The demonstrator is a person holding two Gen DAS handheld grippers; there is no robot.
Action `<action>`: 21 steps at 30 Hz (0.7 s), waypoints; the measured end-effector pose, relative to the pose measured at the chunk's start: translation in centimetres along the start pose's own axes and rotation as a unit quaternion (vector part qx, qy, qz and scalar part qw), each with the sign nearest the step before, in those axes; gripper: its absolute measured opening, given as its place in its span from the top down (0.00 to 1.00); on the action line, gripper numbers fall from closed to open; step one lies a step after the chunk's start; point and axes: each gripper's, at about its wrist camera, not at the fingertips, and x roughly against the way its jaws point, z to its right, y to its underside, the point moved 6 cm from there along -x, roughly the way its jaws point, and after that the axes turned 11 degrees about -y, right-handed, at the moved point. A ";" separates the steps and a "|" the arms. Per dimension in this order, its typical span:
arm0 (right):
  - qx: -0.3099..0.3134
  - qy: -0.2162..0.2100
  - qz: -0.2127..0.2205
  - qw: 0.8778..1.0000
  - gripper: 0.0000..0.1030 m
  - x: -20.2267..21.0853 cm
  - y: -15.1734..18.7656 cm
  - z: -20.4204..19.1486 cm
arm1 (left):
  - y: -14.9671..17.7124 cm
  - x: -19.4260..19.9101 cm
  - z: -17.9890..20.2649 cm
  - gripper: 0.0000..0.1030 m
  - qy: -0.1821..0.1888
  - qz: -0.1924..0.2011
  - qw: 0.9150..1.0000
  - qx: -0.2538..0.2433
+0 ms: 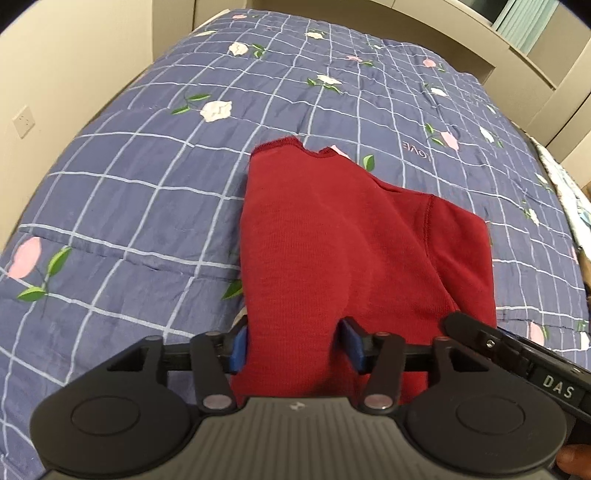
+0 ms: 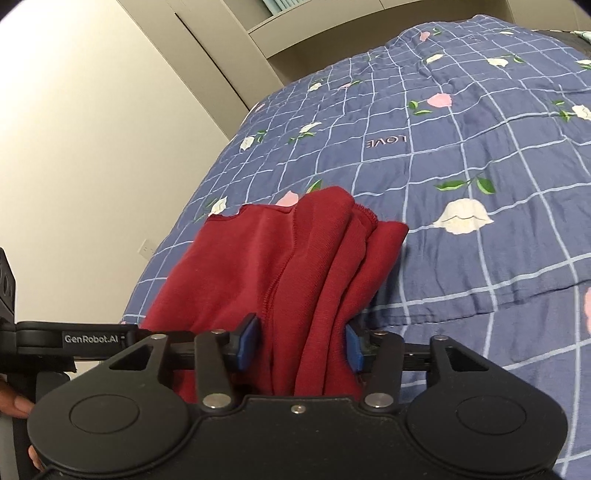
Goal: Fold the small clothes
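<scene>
A dark red knit garment [image 1: 332,251] lies partly folded on the blue checked quilt [image 1: 129,177]. My left gripper [image 1: 293,349] is shut on its near edge, cloth bunched between the blue pads. In the right wrist view the same red garment [image 2: 280,266] hangs in thick folds from my right gripper [image 2: 301,345], which is shut on it. The far end of the garment rests on the quilt [image 2: 461,155]. The right gripper's body [image 1: 517,354] shows at the lower right of the left wrist view, close beside the left one.
The quilt with flower prints covers a bed. A cream wall with a socket [image 1: 23,121] runs along the left. Beige cupboards and a shelf [image 2: 295,33] stand behind the bed's far end. Another patterned cloth [image 1: 569,206] lies at the bed's right edge.
</scene>
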 end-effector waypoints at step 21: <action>0.100 0.059 0.112 0.987 0.01 15.2 1.9 -9.1 | 4.2 13.4 -2.8 0.01 -0.065 0.150 0.986 0.001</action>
